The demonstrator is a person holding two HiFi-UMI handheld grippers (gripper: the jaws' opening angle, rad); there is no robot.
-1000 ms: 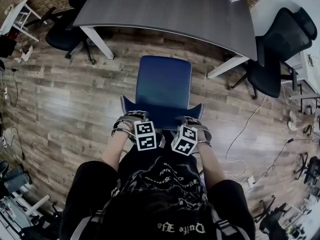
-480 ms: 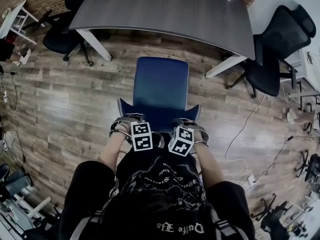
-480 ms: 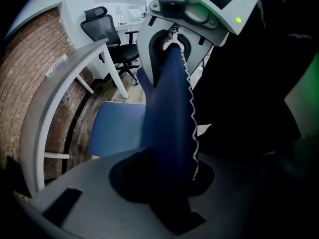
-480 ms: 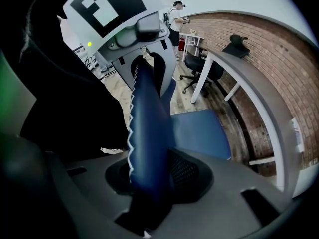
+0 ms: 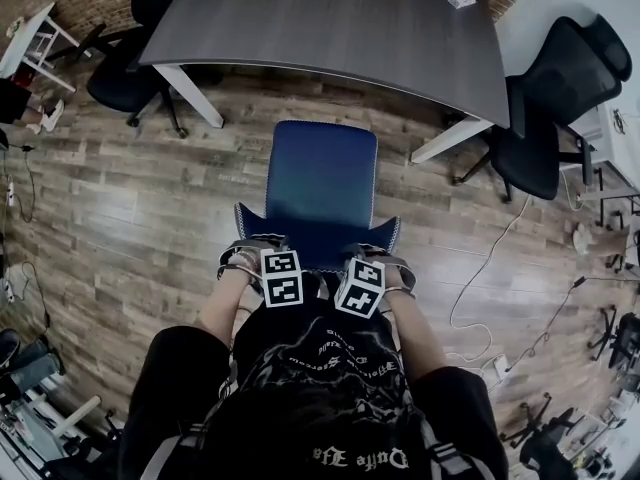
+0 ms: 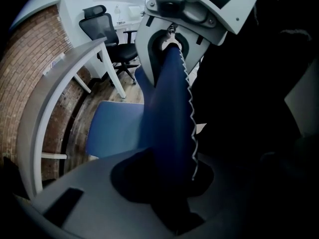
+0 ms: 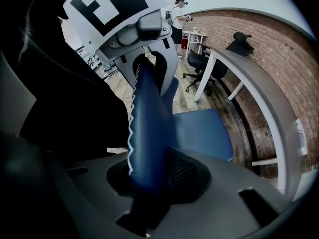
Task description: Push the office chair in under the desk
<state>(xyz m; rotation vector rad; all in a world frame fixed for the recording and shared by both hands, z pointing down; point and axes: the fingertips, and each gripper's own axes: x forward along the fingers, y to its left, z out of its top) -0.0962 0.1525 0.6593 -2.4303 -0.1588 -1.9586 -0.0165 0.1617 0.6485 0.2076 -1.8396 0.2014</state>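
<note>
A blue office chair (image 5: 320,173) stands on the wood floor facing the grey desk (image 5: 330,18), its seat just short of the desk's front edge. The top rim of its backrest (image 5: 318,236) is nearest me. My left gripper (image 5: 264,246) sits on the rim's left part, my right gripper (image 5: 368,250) on its right part. In the left gripper view the backrest (image 6: 169,113) runs between the jaws of the left gripper (image 6: 164,183), which are closing on it. In the right gripper view the backrest (image 7: 149,128) fills the closing jaws of the right gripper (image 7: 149,178).
A black office chair (image 5: 555,88) stands at the desk's right end and another (image 5: 130,68) at its left. The desk's white legs (image 5: 190,88) flank the gap ahead. A cable (image 5: 490,258) trails across the floor on the right. A small white table (image 5: 30,33) is far left.
Both grippers stay on the backrest's top rim and have shifted slightly left in the view. The chair stands almost where it was in front of the desk.
</note>
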